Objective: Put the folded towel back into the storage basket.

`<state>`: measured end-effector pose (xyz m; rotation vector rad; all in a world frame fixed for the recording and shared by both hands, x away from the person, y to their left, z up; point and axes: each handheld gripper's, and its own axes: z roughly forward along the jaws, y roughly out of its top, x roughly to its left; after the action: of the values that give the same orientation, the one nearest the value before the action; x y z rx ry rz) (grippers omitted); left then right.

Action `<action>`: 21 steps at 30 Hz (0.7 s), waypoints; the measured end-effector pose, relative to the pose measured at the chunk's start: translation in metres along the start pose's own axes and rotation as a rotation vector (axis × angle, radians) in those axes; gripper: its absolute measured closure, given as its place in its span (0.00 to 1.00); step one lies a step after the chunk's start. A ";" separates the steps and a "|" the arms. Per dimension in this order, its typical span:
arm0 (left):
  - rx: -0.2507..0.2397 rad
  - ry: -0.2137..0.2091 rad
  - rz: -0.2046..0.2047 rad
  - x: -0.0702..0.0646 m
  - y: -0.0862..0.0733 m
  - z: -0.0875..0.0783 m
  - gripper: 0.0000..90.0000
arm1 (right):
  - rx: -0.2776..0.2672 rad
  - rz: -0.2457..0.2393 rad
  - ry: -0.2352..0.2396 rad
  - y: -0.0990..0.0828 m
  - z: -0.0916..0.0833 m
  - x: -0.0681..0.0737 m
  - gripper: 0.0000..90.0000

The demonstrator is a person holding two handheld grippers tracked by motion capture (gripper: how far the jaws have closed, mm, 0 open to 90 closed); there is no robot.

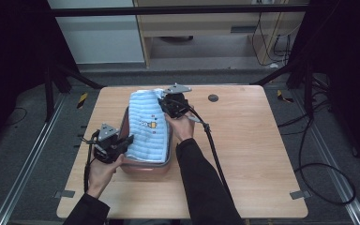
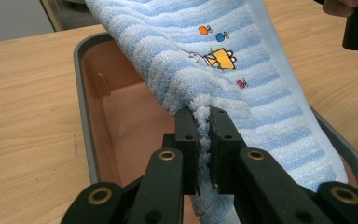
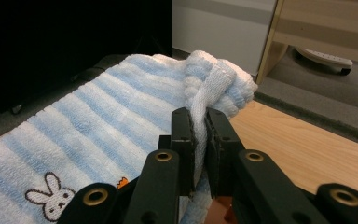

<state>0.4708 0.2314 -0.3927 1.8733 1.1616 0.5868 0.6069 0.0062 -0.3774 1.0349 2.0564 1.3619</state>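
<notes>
Currently, at the lower left of the table's middle in the high view, the left gripper [image 1: 127,141] has its jaws closed on the near edge of a soft, blue-and-white striped terry towel [image 1: 146,125] with small embroidered figures. It drapes over a shallow pinkish-brown tray with a grey rim [image 1: 146,167]. Farther right and up, the right gripper [image 1: 165,104] pinches the bunched far corner. Light and floppy, the cloth will likely sag between grips; hemmed corners look like the surest holds.
</notes>
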 end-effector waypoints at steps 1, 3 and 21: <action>0.003 0.001 -0.002 0.000 -0.001 0.001 0.93 | 0.002 -0.001 0.000 -0.001 0.001 0.000 0.92; 0.010 -0.001 -0.002 0.000 -0.002 0.002 0.93 | 0.007 0.003 0.002 -0.004 0.002 0.000 0.92; 0.053 0.014 -0.004 0.001 -0.018 0.013 0.93 | 0.045 0.011 0.010 -0.024 0.016 0.003 0.92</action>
<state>0.4723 0.2304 -0.4149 1.9142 1.2003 0.5727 0.6086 0.0119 -0.4057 1.0611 2.1003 1.3344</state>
